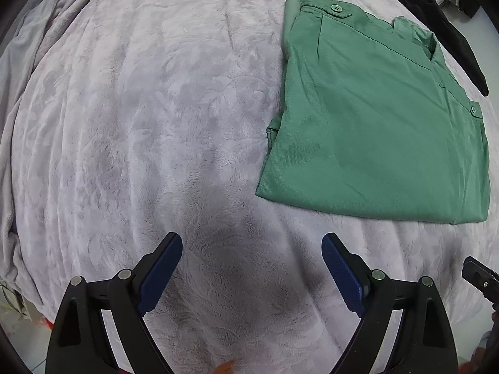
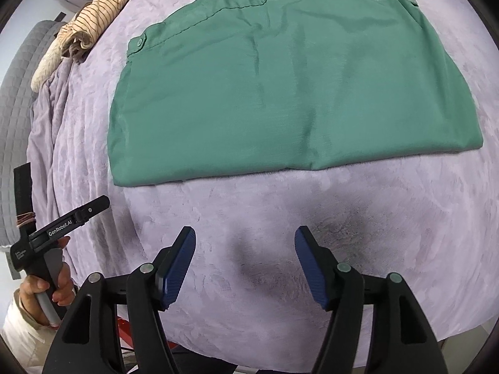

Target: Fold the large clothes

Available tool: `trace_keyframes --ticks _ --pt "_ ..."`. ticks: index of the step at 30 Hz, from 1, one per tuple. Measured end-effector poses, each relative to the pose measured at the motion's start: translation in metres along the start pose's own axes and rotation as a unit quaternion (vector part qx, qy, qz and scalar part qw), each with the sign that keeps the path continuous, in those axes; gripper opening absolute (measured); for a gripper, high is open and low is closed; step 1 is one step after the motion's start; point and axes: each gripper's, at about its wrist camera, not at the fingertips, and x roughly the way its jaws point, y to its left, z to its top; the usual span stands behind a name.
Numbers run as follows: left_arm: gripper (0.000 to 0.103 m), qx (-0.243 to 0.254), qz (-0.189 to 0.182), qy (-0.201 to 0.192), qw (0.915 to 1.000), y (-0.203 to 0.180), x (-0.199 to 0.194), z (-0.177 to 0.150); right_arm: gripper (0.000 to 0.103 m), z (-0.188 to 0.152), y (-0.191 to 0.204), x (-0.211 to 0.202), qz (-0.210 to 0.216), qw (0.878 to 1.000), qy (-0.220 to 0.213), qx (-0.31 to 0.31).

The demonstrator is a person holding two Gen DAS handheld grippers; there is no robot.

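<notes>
The green shirt (image 2: 293,93) lies folded flat on the grey blanket (image 1: 140,124). The left gripper (image 1: 252,249) and the right gripper (image 2: 244,243) both hang above bare blanket near it, fingers spread apart and holding nothing. A striped cloth (image 2: 96,15) is bunched at the blanket's far edge, and a black cloth (image 1: 449,28) lies beside the shirt.

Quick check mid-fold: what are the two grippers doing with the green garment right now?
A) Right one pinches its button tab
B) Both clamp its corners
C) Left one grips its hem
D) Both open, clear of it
D: the left gripper and right gripper both hang open over the blanket, short of the folded green garment.
</notes>
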Motion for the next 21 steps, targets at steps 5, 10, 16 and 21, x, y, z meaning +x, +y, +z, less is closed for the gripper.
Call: trace_keyframes --ticks 5,10,16,21 --pt "0.103 0.007 -0.004 -0.005 1.0000 0.002 -0.005 0.006 0.078 -0.001 0.006 0.002 0.003 1.000 -0.004 0.003" --pt "0.103 0.019 -0.006 -0.007 0.9998 -0.003 -0.009 0.014 0.080 -0.001 0.012 0.005 0.004 1.000 -0.005 0.005" --pt "0.103 0.026 0.006 -0.010 0.9996 -0.005 -0.007 0.021 0.087 -0.002 0.018 0.006 0.012 1.000 -0.012 0.007" --pt "0.103 0.026 0.001 -0.003 0.9997 -0.003 -0.001 0.024 0.103 -0.002 0.021 0.007 0.018 1.000 -0.019 0.010"
